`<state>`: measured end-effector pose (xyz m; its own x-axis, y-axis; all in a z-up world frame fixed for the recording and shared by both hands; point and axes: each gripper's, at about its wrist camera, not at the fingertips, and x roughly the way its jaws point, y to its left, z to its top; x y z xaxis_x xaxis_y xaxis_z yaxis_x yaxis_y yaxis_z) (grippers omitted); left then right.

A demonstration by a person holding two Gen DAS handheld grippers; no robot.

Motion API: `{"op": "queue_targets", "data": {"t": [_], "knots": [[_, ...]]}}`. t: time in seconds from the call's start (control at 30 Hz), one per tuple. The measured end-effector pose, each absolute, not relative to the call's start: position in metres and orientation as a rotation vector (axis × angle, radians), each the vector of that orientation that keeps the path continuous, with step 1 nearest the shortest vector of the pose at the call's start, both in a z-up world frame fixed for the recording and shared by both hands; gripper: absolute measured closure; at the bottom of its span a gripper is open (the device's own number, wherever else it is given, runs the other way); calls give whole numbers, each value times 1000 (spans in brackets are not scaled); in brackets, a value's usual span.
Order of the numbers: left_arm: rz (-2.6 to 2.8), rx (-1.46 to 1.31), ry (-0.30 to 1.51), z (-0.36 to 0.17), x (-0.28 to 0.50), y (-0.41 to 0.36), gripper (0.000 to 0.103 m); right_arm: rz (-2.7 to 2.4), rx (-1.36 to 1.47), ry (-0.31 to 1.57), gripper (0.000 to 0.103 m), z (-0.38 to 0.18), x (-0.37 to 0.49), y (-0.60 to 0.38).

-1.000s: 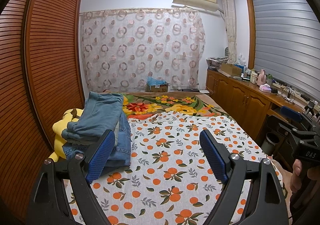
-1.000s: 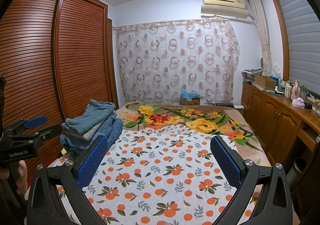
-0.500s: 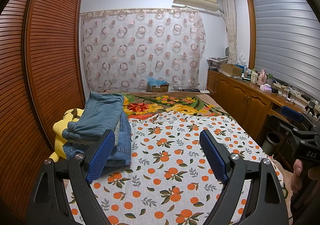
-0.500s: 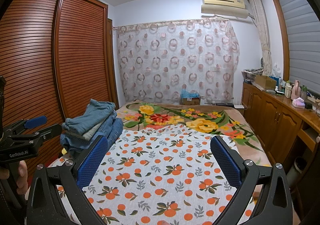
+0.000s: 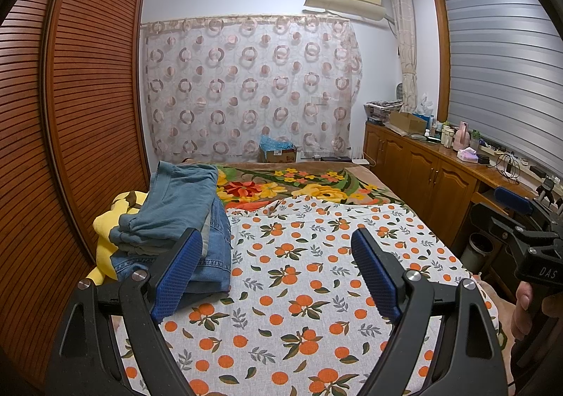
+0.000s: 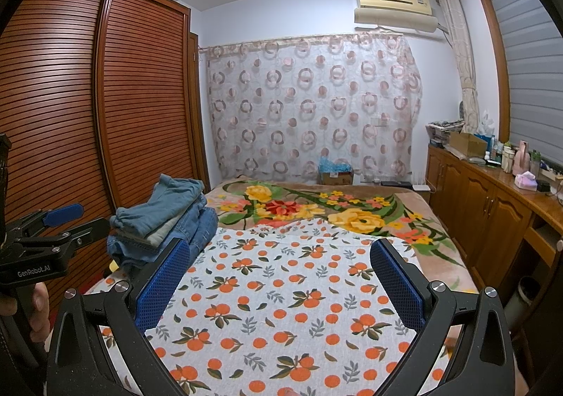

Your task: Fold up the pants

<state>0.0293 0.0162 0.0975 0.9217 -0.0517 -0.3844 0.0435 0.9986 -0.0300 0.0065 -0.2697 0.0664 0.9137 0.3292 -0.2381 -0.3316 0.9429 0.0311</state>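
A stack of folded pants (image 5: 179,220), grey-blue on top and blue denim below, lies at the left side of the bed; it also shows in the right wrist view (image 6: 165,220). My left gripper (image 5: 278,269) is open and empty, held above the orange-print sheet (image 5: 299,290), just right of the stack. My right gripper (image 6: 281,283) is open and empty above the same sheet (image 6: 281,308). Each gripper shows at the edge of the other's view: the right one (image 5: 520,220) and the left one (image 6: 59,223).
A yellow plush (image 5: 105,230) lies under the stack by the slatted wardrobe (image 5: 70,114). A floral blanket (image 5: 299,188) covers the far bed. Wooden cabinets (image 5: 432,181) with clutter run along the right; a bin (image 5: 480,248) stands below.
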Motion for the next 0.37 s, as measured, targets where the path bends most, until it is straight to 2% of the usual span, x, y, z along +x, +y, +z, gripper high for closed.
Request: {"op": "queue_targets", "data": {"t": [0.37], "knots": [[-48,-22,396,97,29,16,16,343,-9,241,1,63,6,-270]]}}
